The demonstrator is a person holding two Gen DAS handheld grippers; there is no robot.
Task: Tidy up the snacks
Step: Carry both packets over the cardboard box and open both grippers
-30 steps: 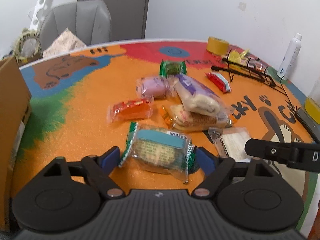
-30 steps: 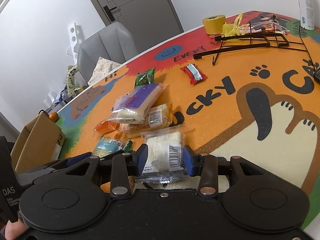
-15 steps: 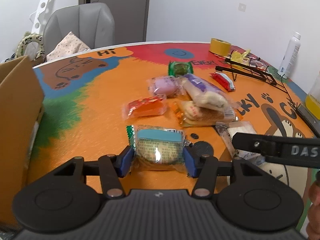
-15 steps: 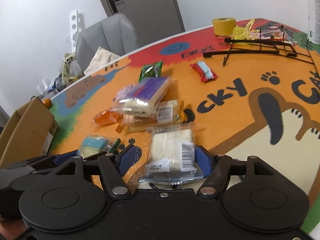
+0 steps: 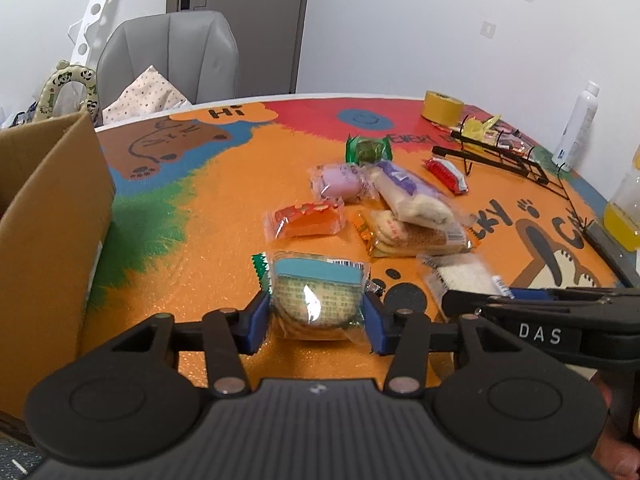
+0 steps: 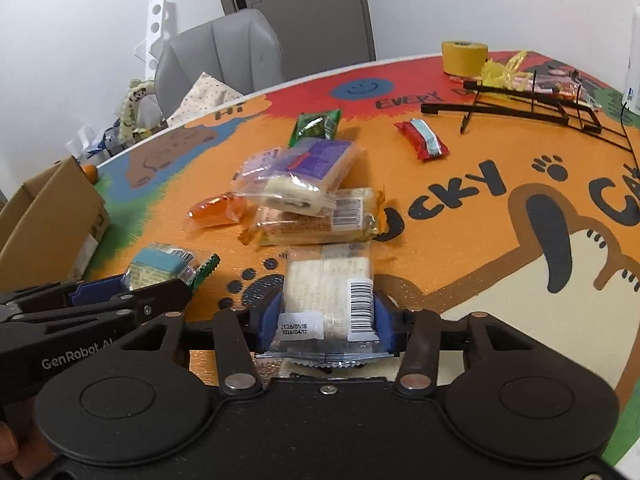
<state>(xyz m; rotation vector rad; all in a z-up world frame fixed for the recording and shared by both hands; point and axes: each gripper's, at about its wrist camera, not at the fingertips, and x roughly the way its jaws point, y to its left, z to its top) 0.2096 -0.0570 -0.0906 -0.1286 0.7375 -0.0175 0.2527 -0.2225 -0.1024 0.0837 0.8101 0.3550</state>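
My left gripper is shut on a teal-labelled biscuit pack and holds it above the orange mat. My right gripper is shut on a clear pack of white crackers. Each gripper shows in the other's view: the left gripper at the left, the right gripper at the right. More snacks lie in the middle: an orange pack, a pink one, a purple-labelled bread on a long wafer pack, a green one and a red one.
An open cardboard box stands at the table's left edge. A black wire rack, a yellow tape roll, a white bottle and a yellow drink bottle stand at the right. A grey chair is behind the table.
Both grippers closed on their packs: the left from wide open around the biscuit pack, the right after briefly opening. Both packs have lifted and drawn back a little.
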